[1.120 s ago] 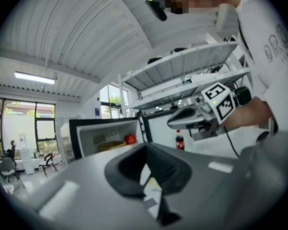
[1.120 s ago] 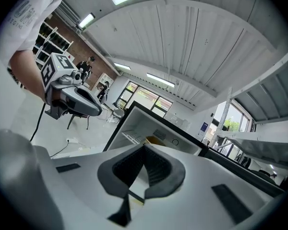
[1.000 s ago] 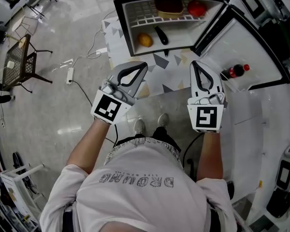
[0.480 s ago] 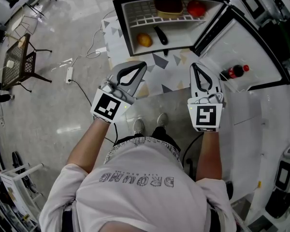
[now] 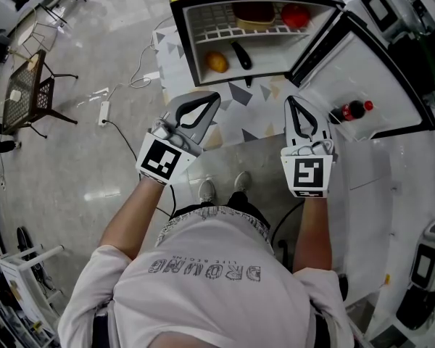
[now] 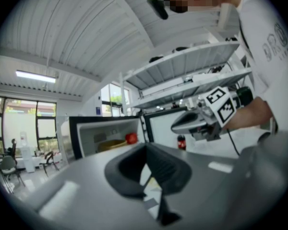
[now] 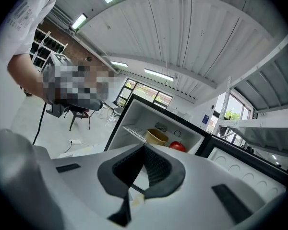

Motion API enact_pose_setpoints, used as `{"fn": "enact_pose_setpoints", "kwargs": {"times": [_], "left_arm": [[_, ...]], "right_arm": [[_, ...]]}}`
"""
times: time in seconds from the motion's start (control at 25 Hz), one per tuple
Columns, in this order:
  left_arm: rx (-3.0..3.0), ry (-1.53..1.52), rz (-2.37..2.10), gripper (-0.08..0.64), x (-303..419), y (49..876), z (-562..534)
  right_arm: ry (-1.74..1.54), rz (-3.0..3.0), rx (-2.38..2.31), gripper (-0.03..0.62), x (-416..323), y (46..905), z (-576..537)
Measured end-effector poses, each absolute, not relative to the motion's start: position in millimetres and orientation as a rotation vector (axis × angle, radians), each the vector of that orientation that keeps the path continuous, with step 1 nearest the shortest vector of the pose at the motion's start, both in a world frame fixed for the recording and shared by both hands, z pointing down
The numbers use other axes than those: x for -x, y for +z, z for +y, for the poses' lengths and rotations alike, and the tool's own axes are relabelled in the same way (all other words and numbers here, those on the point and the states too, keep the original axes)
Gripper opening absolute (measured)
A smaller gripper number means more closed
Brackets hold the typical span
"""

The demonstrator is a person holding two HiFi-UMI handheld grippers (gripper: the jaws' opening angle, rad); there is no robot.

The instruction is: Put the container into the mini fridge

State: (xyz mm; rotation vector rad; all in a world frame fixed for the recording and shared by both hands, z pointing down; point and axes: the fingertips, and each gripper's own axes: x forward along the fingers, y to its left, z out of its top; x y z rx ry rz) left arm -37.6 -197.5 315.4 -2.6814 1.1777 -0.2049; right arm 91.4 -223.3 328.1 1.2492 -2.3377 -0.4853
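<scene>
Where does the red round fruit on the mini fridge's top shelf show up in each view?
Head view: red fruit, upper right of centre, inside the open mini fridge.
Left gripper view: red fruit, small, just left of centre.
Right gripper view: red fruit, right of centre.
Shared landmark: the tan bowl beside it on the same shelf.

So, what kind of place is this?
Probably a lab or workshop hall, not a home: metal racks, a mini fridge set low on a mat, and a power strip on the polished floor.
</scene>
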Motion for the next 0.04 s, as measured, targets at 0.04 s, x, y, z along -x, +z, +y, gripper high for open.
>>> {"fn": "enact_pose_setpoints", "kwargs": {"times": [0.04], "left_arm": [[2.681, -0.204, 1.177, 0.006, 37.2, 314.6, -198.0]], "right_arm": [[-0.486, -2.337, -1.248, 0.0, -91.7, 328.0, -223.7]]}}
